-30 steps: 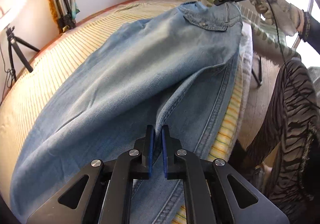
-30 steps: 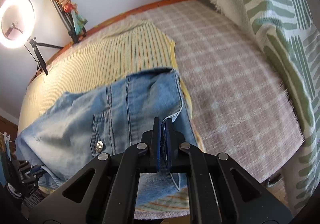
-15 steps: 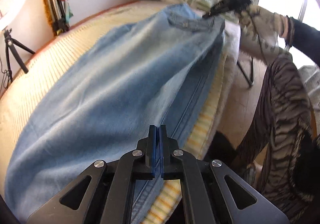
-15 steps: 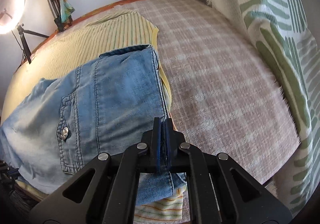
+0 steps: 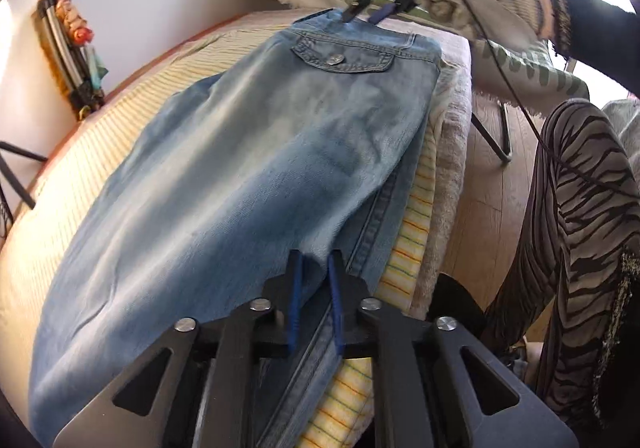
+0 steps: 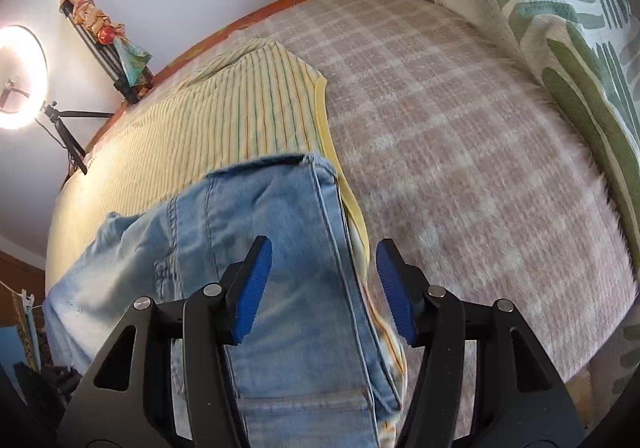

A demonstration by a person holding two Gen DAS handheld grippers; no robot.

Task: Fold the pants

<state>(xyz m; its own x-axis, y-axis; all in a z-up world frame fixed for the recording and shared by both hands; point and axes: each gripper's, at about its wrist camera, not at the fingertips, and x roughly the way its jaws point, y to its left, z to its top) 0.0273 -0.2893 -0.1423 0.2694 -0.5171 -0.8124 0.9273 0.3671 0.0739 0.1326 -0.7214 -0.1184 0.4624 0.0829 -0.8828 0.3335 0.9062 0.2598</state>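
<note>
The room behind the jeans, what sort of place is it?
Most likely a bedroom at home: the jeans lie on a bed with a checked blanket and a green-patterned pillow, and a ring light stands by the wall.

Our right hand point(image 5: 492, 3) wears a pale knit glove below a dark sleeve; our leggings point(image 5: 580, 215) are grey with black zebra stripes. Each black hand-held gripper point(image 6: 324, 284) carries blue ribbed pads and silver screws.
</note>
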